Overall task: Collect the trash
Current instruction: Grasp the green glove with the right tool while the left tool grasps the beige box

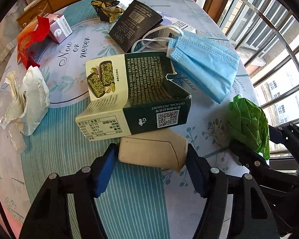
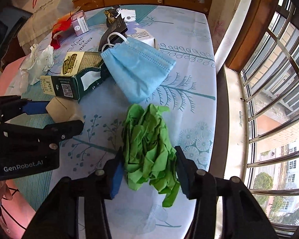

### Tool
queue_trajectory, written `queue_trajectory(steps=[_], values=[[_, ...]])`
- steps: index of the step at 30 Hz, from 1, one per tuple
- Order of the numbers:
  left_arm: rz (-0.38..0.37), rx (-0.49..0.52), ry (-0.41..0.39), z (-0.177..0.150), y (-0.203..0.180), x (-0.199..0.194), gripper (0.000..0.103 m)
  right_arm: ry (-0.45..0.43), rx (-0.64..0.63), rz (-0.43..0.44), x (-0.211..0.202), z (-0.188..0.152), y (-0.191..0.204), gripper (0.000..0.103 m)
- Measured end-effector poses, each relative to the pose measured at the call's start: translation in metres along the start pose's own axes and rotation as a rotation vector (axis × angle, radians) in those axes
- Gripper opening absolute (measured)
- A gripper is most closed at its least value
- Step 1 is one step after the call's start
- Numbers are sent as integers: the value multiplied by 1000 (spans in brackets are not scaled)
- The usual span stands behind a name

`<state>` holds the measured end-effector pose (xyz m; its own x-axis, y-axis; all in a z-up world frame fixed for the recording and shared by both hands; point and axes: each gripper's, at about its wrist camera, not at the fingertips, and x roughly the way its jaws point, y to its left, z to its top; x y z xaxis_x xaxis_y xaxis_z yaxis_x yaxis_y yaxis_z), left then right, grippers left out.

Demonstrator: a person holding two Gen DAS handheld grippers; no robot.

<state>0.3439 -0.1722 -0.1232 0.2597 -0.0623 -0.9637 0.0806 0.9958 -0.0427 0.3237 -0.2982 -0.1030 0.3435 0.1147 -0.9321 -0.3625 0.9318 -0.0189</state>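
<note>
Tablecloth (image 2: 189,39) strewn with trash. Left gripper (image 1: 151,155) pinches cardboard tube (image 1: 152,152) endwise, axis left-right; right gripper (image 2: 148,165) pinches green paper wad (image 2: 149,149) at near right edge.

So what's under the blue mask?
The mask lies partly over the snack box corner and the black packet, with a white box behind it. Its lower half rests on the tablecloth. Anything beneath its middle is hidden.
</note>
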Motion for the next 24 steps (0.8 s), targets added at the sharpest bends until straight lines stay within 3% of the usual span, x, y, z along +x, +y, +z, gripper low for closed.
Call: queue_trajectory(steps=[6, 16, 24], values=[[5, -21, -1, -2, 1, -3, 60, 10, 7, 34, -2, 1, -1, 36], [0, -82, -18, -33, 26, -36, 60, 18, 28, 118, -16, -12, 23, 35], [22, -125, -81, -70, 61, -83, 60, -30, 27, 158, -53, -19, 59, 34]])
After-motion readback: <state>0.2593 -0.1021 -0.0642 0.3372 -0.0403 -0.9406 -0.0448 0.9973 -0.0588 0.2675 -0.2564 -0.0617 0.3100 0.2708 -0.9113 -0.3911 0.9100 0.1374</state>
